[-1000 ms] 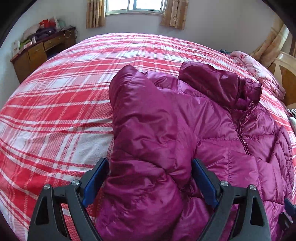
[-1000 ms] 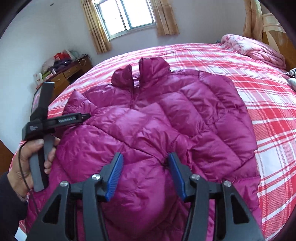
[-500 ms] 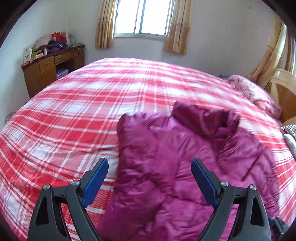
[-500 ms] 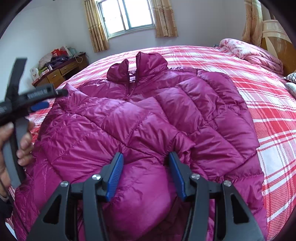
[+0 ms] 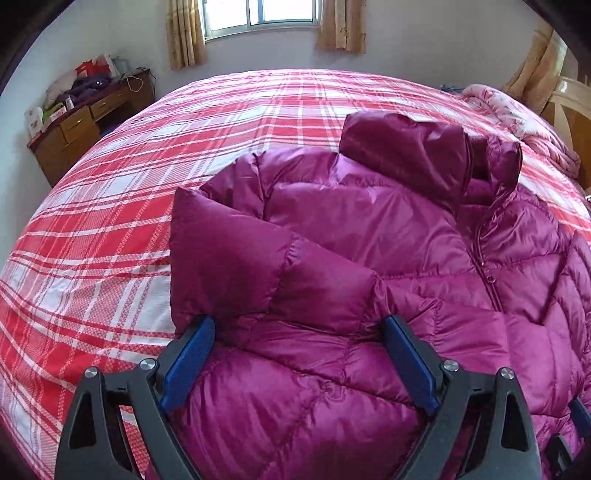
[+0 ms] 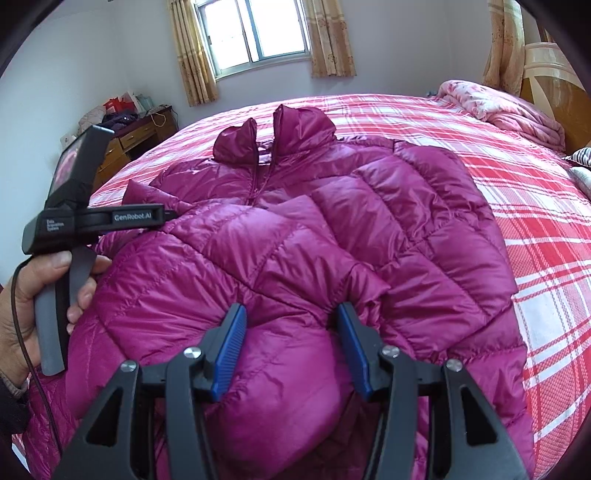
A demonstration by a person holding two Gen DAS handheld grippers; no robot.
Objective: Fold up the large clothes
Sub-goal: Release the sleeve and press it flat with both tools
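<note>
Jacket (image 6: pixel 332 236) on plaid bed (image 6: pixel 546 229) | desk (image 5: pixel 85 125) beyond | quilt (image 6: pixel 506 110) by headboard

Large bed with red-and-white plaid cover (image 6: pixel 517 236) fills most of the room. Beyond its far edge, pale lilac-grey plaster wall (image 6: pixel 406 48). In that wall, aluminium-framed sliding window (image 6: pixel 255 33), bright daylight through it, tan patterned curtains (image 6: pixel 328 40) on each side. Left of the bed's far corner, brown wooden desk with drawers (image 5: pixel 85 129), cluttered with bags and boxes on top. At the bed's right end, cream-and-wood curved headboard (image 6: pixel 546 74); crumpled pink floral quilt (image 6: pixel 506 110) lies just before it.
</note>
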